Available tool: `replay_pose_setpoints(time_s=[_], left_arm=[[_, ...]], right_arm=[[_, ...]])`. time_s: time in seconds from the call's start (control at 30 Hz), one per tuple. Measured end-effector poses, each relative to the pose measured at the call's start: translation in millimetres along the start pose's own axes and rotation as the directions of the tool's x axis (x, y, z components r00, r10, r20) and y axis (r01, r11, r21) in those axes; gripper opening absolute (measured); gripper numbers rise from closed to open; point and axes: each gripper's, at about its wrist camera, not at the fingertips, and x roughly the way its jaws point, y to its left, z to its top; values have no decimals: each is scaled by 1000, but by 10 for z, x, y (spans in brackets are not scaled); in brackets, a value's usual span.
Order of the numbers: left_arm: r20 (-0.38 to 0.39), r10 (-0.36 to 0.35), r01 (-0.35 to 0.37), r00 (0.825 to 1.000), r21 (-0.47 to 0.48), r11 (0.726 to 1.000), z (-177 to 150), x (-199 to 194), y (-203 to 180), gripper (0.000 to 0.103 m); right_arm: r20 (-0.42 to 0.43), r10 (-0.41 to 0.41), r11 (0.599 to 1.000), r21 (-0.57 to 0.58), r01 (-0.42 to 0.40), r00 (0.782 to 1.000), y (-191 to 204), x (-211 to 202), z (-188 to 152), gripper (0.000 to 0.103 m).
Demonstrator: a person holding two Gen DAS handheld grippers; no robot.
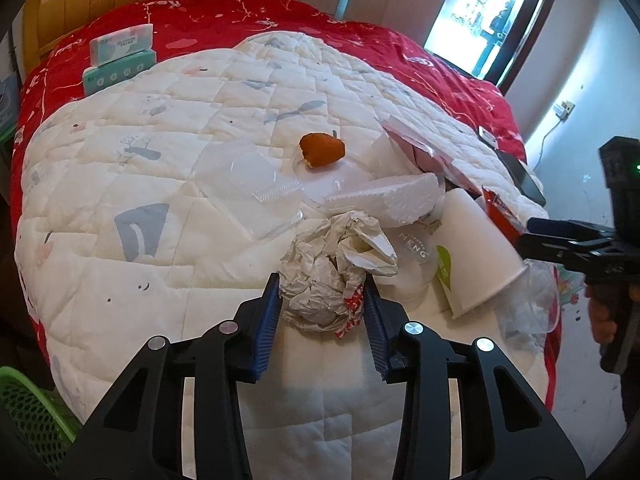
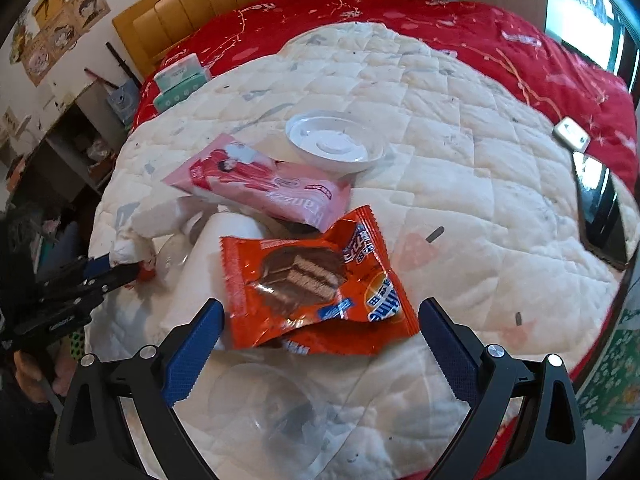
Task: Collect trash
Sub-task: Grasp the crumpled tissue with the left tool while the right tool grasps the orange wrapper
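Trash lies on a white quilt (image 1: pixel 120 200) on a bed. My left gripper (image 1: pixel 320 296) has its blue pads on both sides of a crumpled white paper wad (image 1: pixel 328 276) and is shut on it; it also shows in the right wrist view (image 2: pixel 128 252). My right gripper (image 2: pixel 320 316) is open, its pads flanking an orange snack wrapper (image 2: pixel 308 276) without touching. A white paper cup (image 1: pixel 476 252) lies on its side. A pink wrapper (image 2: pixel 260 184), a white lid (image 2: pixel 332 144), a clear plastic box (image 1: pixel 248 188) and an orange fruit peel (image 1: pixel 322 150) lie nearby.
A green mesh basket (image 1: pixel 24 412) sits at the lower left by the bed. Tissue packs (image 1: pixel 120 56) lie on the red blanket (image 1: pixel 280 12). A dark tablet (image 2: pixel 600 208) and a small device (image 2: pixel 570 132) lie at the right. White foam (image 1: pixel 384 196) lies by the cup.
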Motion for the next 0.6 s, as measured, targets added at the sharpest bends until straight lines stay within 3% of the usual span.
replay_pose_setpoints(time_s=[0.3, 0.4, 0.47, 0.6], left_arm=[[34, 2, -1, 999, -17, 1000, -22, -189, 31, 39], [44, 5, -4, 999, -20, 1000, -46, -257, 64, 39], [48, 7, -6, 999, -23, 1000, -63, -286, 85, 39], [57, 12, -10, 998, -35, 999, -80, -345, 141, 39]], right_arm=[[-58, 161, 984, 82, -156, 985, -164, 201, 98, 94], [-53, 154, 984, 94, -148, 987, -186, 216, 116, 93], [-52, 128, 988, 94, -122, 990, -202, 224, 123, 83], [-60, 106, 992, 74, -101, 993, -208, 238, 109, 83]])
